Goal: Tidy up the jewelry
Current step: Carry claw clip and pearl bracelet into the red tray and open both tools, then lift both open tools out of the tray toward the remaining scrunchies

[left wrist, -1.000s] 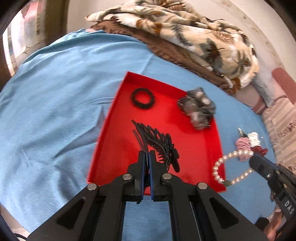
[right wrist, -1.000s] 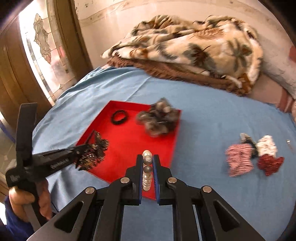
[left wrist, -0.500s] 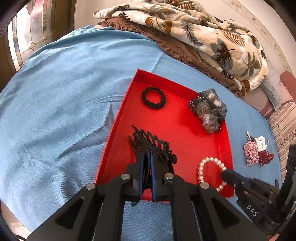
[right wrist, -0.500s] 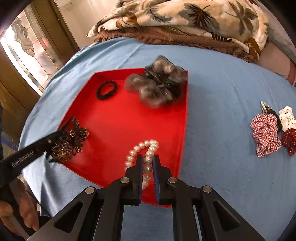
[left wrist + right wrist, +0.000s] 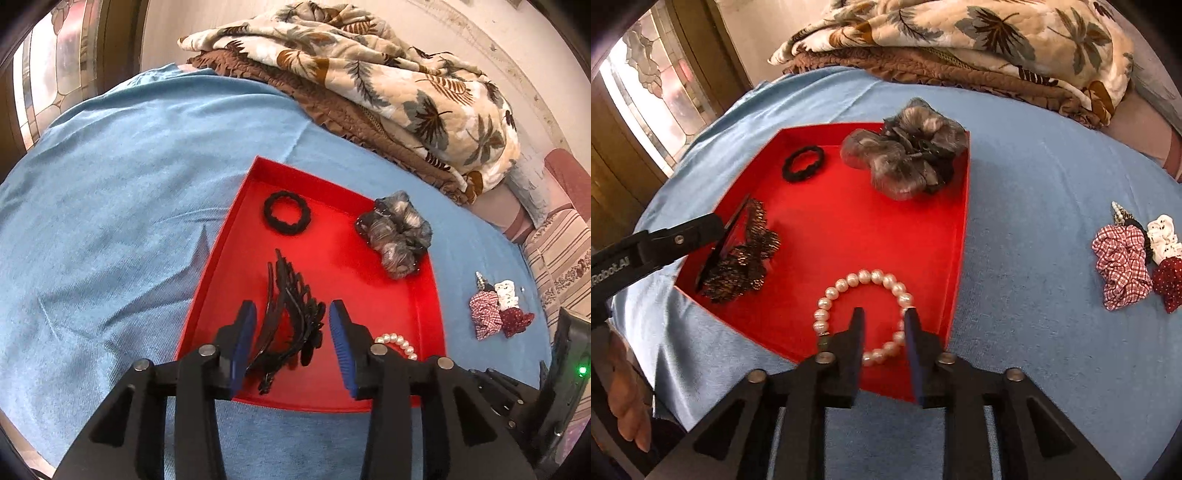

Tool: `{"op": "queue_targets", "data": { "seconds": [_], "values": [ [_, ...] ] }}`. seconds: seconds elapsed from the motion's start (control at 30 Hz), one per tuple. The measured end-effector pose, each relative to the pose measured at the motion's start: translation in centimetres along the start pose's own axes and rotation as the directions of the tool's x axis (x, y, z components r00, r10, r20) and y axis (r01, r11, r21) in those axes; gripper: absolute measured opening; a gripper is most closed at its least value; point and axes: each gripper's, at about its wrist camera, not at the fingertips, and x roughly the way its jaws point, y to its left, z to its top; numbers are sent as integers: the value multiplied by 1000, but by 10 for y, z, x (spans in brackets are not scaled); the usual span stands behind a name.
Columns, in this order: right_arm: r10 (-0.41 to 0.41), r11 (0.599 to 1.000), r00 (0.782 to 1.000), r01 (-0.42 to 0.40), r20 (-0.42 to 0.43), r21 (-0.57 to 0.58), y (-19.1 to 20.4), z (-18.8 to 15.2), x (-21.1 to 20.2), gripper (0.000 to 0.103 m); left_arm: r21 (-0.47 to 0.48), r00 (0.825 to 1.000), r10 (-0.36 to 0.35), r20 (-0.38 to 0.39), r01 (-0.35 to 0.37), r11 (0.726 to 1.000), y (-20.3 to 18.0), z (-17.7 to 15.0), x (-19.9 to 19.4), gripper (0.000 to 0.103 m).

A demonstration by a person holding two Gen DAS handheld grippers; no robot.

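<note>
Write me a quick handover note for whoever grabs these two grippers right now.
Left gripper: jaws opening, black hair clip between them, lying in the red tray.
Right gripper: jaws opening over the pearl bracelet, also in the tray.
Done: black hair tie and grey scrunchie in tray too.
Left: small scrunchies on the blue sheet, outside.

You have a smooth light-blue bedsheet spread across the bed. At its far edge lies a cream leaf-print quilt folded over a brown ruffled blanket. A stained-glass window glows on your left.
</note>
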Motion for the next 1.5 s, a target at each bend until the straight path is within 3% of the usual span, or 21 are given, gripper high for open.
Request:
{"op": "queue_targets", "data": {
  "seconds": [0.33,0.53,0.73,1.1,1.2,1.5],
  "values": [
    [-8,1000,997,9,82,-9,-11,-13,-41,44,12,998,50,37,-51,999,-2,0,-5,41],
    [-46,998,991,39,122,57,-47,-37,-73,46,39,994,80,76,-84,996,-8,-3,-10,41],
    [-146,984,984,133,106,120,-103,-71,-103,51,70,982,128,141,-139,988,-22,-11,-18,43],
    [-289,930,950,250,115,270,-200,-130,-147,58,211,984,115,138,-143,967,-71,-82,-45,45],
    [-279,926,953,234,119,295,-216,-139,-147,58,278,984,109,143,-146,949,-93,-93,-54,52],
    [-252,928,951,187,176,321,-245,-135,-146,59,389,994,61,87,-90,917,-167,-97,-56,55]
  ]
}}
